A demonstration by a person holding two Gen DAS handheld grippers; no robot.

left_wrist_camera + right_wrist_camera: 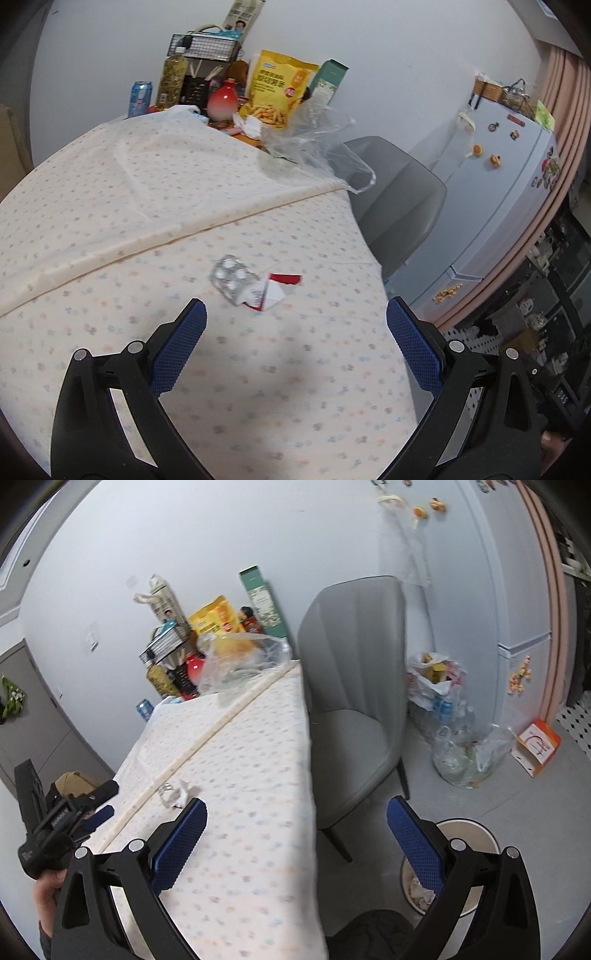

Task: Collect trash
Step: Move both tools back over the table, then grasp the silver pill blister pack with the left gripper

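A table covered by a pale dotted cloth is seen in both wrist views, with a grey chair drawn up just beside its edge. On the floor near the chair, a round waste bin with crumpled paper inside is seen in the right wrist view, partly hidden behind the right gripper, whose blue-padded jaws are spread wide and empty, one over the table edge and one over the floor. The left gripper is likewise held released above the cloth, nothing between its jaws. A clear plastic bag is laid at the far end of the table. Just ahead of the left gripper, a silver blister pack is found lying on the cloth, touched by a torn red-and-white wrapper.
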